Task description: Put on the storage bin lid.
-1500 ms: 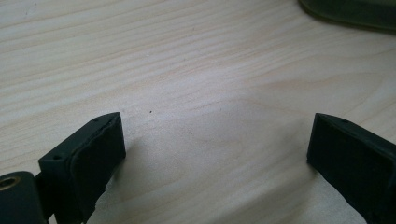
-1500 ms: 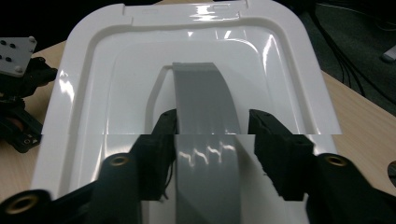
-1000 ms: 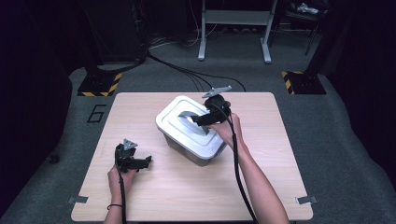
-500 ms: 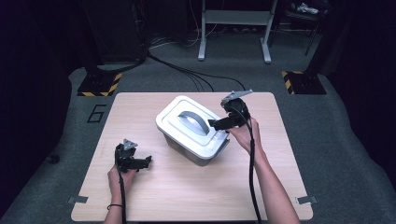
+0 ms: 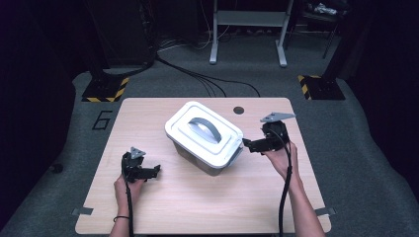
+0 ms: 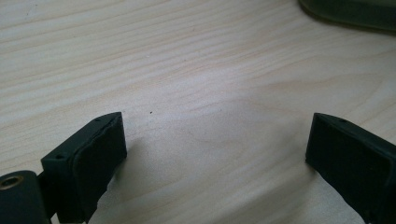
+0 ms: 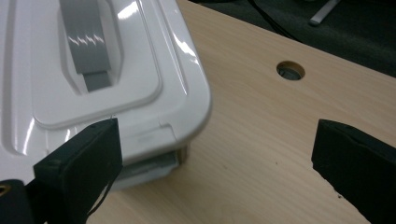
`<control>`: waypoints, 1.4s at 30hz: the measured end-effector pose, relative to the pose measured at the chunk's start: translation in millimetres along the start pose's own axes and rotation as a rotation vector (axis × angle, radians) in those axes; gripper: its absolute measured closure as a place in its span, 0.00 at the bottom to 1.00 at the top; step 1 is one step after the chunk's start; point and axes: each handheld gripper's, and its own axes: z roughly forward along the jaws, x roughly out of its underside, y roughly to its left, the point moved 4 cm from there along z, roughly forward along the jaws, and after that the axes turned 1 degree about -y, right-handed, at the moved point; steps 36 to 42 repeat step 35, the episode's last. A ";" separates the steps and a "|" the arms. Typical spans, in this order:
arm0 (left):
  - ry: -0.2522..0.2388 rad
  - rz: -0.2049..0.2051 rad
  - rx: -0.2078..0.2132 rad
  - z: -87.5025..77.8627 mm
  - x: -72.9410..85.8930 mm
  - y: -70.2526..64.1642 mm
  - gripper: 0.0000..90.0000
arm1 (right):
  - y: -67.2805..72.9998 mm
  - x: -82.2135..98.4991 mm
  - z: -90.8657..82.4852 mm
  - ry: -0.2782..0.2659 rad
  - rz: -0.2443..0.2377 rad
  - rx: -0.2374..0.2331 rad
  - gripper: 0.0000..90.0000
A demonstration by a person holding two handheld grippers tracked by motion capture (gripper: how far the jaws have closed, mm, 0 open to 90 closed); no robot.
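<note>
A clear storage box with a white lid (image 5: 203,136) and a grey handle (image 5: 203,127) stands in the middle of the wooden table (image 5: 207,197). My right gripper (image 5: 248,144) hovers just off the box's right end, pointing at it. Its jaws have just been opening and stand wide with nothing between them. In the right gripper view the lid's corner (image 7: 177,93) and the handle (image 7: 86,42) lie ahead of the right gripper (image 7: 215,158). My left gripper (image 5: 154,171) rests low at the front left, open. The left gripper (image 6: 215,149) frames bare wood.
A round cable hole (image 5: 239,110) sits in the table's far edge behind the box. Black cables (image 5: 197,79) and yellow-black striped stand feet (image 5: 104,91) lie on the floor beyond. A "6" (image 5: 103,120) is marked on the floor at the left.
My right gripper left the lid's handle, moved right and a little down to beside the box's end, and its jaws opened. The left gripper stayed still.
</note>
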 end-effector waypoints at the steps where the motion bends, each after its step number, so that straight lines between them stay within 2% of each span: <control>1: 0.000 0.000 0.000 0.0 0.0 0.0 0.05 | -1.9 5.4 -0.6 0.000 0.003 0.004 0.01; 2: 0.000 0.000 0.000 0.0 0.0 0.0 0.05 | -5.7 21.6 -1.7 0.007 0.022 0.017 0.01; 3: 0.000 0.000 0.000 0.0 0.0 0.0 0.05 | -5.7 21.6 -1.7 0.007 0.022 0.017 0.01; 5: 0.001 0.000 0.001 0.0 0.0 0.0 0.05 | -8.3 38.7 -1.2 0.017 0.038 0.038 0.01; 6: 0.000 0.000 0.000 0.0 0.0 0.0 0.05 | -10.5 56.6 0.4 0.016 0.059 0.041 0.00; 7: 0.001 0.000 0.001 0.0 0.0 0.0 0.05 | -10.5 56.6 0.4 0.016 0.059 0.041 0.00; 10: 0.001 0.000 0.001 0.0 0.0 0.0 0.05 | -13.4 83.6 6.5 0.027 0.094 0.055 0.00; 11: 0.001 0.000 0.001 0.0 0.0 0.0 0.05 | -15.7 104.3 13.3 0.041 0.131 0.058 0.00; 12: 0.001 -0.001 0.001 0.1 0.0 -0.1 0.06 | -17.8 112.8 17.1 0.051 0.135 0.064 0.00; 13: 0.001 0.000 0.001 0.0 0.0 0.0 0.06 | -17.8 112.8 17.1 0.051 0.135 0.064 0.00; 15: 0.001 0.000 0.001 0.0 0.0 0.0 0.05 | -20.9 134.1 26.8 0.071 0.162 0.070 0.00; 16: 0.001 -0.002 0.000 0.1 0.0 -0.1 0.05 | -20.9 134.1 26.8 0.071 0.162 0.070 0.00; 18: 0.006 0.007 0.001 0.2 -0.4 0.4 0.06 | -21.5 149.2 34.1 0.091 0.168 0.094 0.00; 20: 0.003 0.007 0.004 0.8 -0.9 0.5 0.06 | -21.7 152.0 35.3 0.094 0.172 0.091 0.00; 21: 0.001 0.002 0.005 0.9 -1.0 0.0 0.06 | -23.8 158.0 37.0 0.102 0.158 0.111 0.00; 23: 0.000 0.006 0.004 0.8 -1.1 0.3 0.07 | -24.1 159.1 36.2 0.087 0.160 0.119 0.00; 26: 0.001 0.006 0.006 0.7 -1.0 0.1 0.07 | -24.9 160.1 38.0 0.094 0.144 0.122 0.00; 27: 0.000 0.005 0.005 0.7 -1.0 0.0 0.07 | -22.7 160.7 40.9 0.103 0.114 0.169 0.00; 42: -0.003 0.005 0.003 0.8 -1.0 -0.2 0.07 | -21.9 160.7 40.9 0.104 0.114 0.172 0.00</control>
